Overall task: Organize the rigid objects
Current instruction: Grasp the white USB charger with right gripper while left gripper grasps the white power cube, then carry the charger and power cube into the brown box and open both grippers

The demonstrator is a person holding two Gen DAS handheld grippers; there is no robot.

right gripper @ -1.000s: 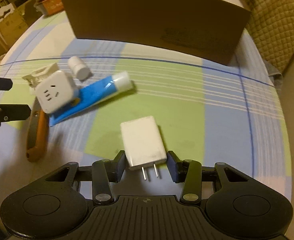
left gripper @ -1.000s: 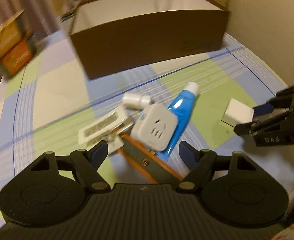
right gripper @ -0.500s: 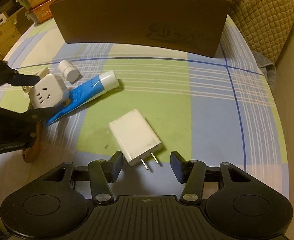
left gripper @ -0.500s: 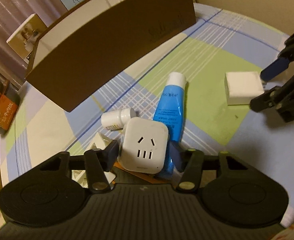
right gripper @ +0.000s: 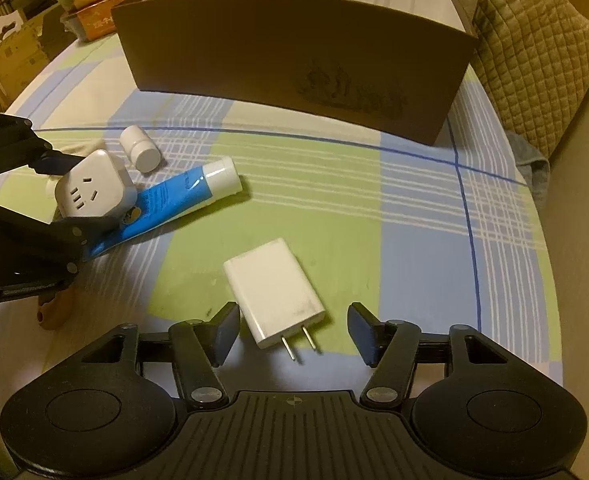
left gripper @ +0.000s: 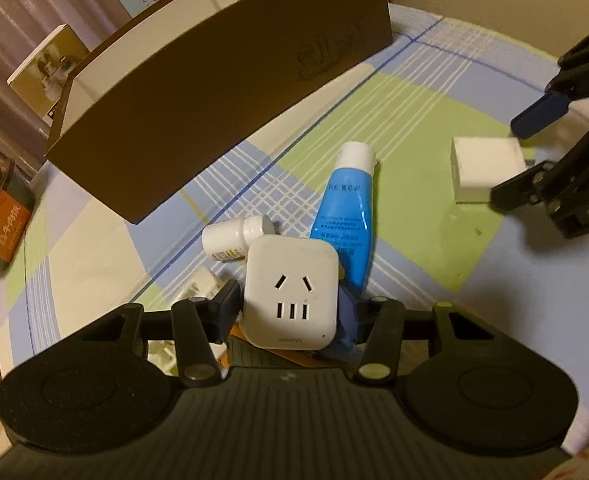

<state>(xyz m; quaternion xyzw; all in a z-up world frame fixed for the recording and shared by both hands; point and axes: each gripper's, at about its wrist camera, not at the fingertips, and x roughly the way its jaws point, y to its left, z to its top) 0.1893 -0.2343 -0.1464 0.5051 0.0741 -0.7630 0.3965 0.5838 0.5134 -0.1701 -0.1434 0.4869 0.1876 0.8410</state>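
Left gripper [left gripper: 290,312]: jaws have just been closing and now sit against both sides of the white socket cube [left gripper: 291,293], gripping it. The cube rests on the lower end of the blue tube [left gripper: 346,216]; the cube and the gripper body cover the tube's tail and most of an orange-handled tool [right gripper: 56,306], of which only the handle end shows. A small white bottle [left gripper: 232,238] lies on its side just behind the cube. A pale clip-like item [left gripper: 198,290] beside it is hard to make out.

Right gripper [right gripper: 294,334]: jaws have just been opening and stand clear of the white charger [right gripper: 274,290], which lies flat between them, prongs toward the camera.

Bare checked tablecloth [right gripper: 414,208] stretches between the charger and the brown cardboard box [right gripper: 294,52], open-topped at the table's far side. The box print is too dim to read. Tube text is too small, possibly "50g".
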